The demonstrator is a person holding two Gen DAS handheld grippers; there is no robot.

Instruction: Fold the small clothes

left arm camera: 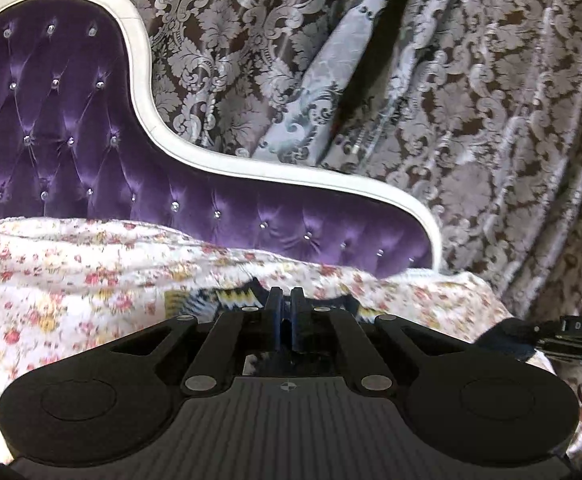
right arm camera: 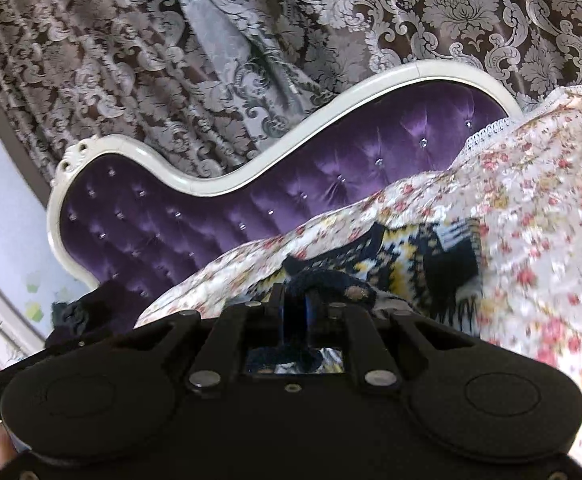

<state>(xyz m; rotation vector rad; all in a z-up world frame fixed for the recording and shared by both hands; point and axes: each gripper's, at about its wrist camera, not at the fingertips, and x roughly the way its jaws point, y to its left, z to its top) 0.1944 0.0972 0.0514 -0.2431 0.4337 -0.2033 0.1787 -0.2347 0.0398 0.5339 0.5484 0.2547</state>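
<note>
patterned garment (right arm camera: 423, 256) mostly hidden behind right hand-held gripper (right arm camera: 295, 300).

Navy-yellow-white zigzag garment (right arm camera: 423, 256) – pink-rose floral white bedspread (left arm camera: 71, 272) – purple tufted headboard (left arm camera: 63, 120), brown-silver damask curtain (left arm camera: 471, 100).

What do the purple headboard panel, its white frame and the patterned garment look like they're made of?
Headboard panel: probably satin or velvet, from its sheen, with button tufting and crystal-like studs. Frame: glossy white, carved crest, likely painted wood or resin. Garment: looks like a knit, with a blocky navy, yellow and white pattern.
</note>
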